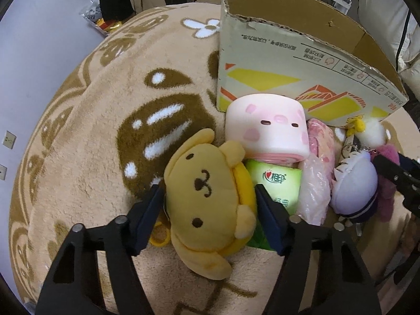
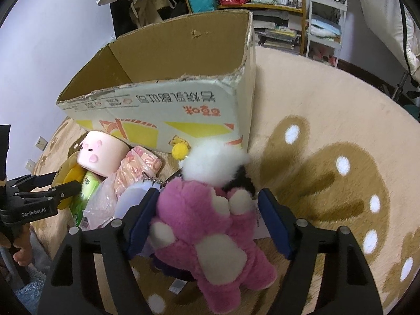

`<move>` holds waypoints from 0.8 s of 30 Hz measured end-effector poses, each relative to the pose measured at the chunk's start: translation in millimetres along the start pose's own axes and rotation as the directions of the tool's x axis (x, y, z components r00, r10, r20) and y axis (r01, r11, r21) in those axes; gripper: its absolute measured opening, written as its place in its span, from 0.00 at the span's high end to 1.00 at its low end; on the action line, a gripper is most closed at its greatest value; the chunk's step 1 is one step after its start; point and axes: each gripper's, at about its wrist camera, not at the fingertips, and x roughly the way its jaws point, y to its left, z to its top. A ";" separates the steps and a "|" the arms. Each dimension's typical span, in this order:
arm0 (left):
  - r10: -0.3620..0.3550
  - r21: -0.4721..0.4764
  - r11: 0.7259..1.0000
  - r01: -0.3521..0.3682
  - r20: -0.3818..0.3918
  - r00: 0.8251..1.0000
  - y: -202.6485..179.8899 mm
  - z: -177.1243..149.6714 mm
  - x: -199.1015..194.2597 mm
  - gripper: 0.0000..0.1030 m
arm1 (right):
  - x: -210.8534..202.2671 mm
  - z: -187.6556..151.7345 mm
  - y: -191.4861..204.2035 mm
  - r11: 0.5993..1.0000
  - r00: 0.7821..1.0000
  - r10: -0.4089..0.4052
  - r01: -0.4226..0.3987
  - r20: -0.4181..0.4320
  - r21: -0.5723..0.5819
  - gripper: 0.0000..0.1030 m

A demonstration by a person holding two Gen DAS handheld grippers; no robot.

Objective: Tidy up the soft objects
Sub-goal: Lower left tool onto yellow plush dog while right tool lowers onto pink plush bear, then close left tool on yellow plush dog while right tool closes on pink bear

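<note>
A yellow dog plush [image 1: 207, 199] lies on the rug between the fingers of my left gripper [image 1: 208, 191], which stands open around it with both pads close to its sides. A pink bear plush [image 2: 210, 233] lies between the fingers of my right gripper [image 2: 208, 197], also open, left pad near its side. An open cardboard box [image 1: 294, 60] [image 2: 168, 99] stands behind the pile. The pile holds a pink squishy roll [image 1: 265, 131], a green tissue pack [image 1: 281, 183], a pink plastic bag [image 1: 315, 183], a lilac round plush [image 1: 354, 186] and a white fluffy plush [image 2: 212, 160].
A beige round rug with brown bear pattern [image 1: 105, 131] [image 2: 328, 157] covers the floor. Shelves and a white cart [image 2: 325, 21] stand at the back. The left gripper and the hand holding it show in the right wrist view [image 2: 31, 199].
</note>
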 end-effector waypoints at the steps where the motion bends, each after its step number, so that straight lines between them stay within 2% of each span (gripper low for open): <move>1: -0.009 -0.008 1.000 0.009 -0.004 1.000 1.6 -0.7 0.4 0.38 | 0.9 -0.2 0.7 1.000 1.000 0.004 -0.004 -0.005 -0.002 0.26; 9: -0.019 -0.026 0.999 0.018 -0.012 1.000 3.4 -0.8 1.8 0.38 | 2.1 -2.4 2.8 1.000 1.000 0.021 -0.021 -0.020 0.002 0.28; 16: -0.023 -0.026 0.999 0.023 -0.008 1.000 2.5 -2.9 -0.4 0.42 | 1.2 -1.8 5.1 1.000 1.000 0.009 -0.010 -0.016 -0.016 0.30; 24: -0.021 -0.029 0.999 0.020 -0.004 1.000 3.4 -3.2 -3.8 0.43 | -5.0 -4.0 8.7 0.999 1.000 0.002 -0.002 -0.001 -0.033 0.32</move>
